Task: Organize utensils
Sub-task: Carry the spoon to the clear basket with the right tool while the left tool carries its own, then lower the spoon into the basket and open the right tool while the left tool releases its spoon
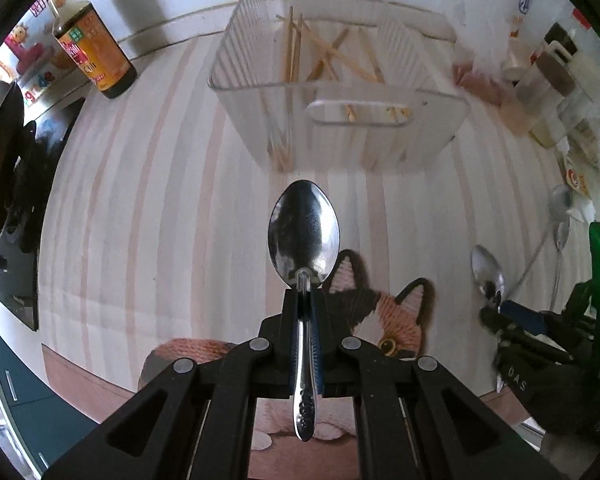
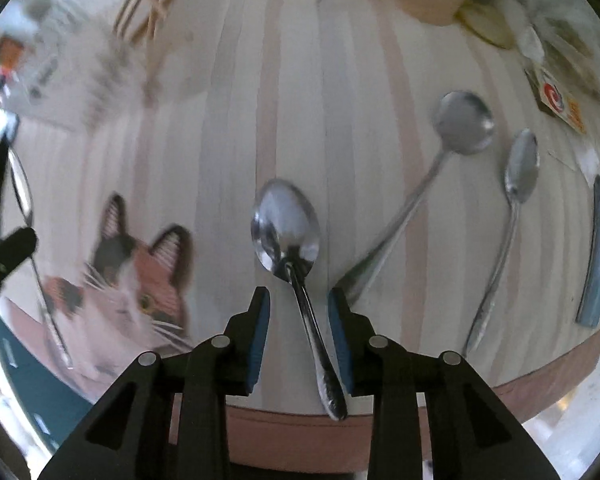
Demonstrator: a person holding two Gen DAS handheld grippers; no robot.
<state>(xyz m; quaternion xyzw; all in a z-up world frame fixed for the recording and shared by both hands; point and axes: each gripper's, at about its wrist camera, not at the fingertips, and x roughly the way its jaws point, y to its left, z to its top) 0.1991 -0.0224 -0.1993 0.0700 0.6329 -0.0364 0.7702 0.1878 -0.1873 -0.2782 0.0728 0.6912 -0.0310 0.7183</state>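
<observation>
My left gripper (image 1: 305, 300) points steeply down, jaws pinching a spoon (image 1: 304, 236) by its neck, bowl out front toward the clear bin (image 1: 340, 92) of chopsticks (image 1: 296, 48). My right gripper (image 2: 299, 304) points straight down, jaws spread astride a second spoon (image 2: 286, 226) near the surface's near edge.
</observation>
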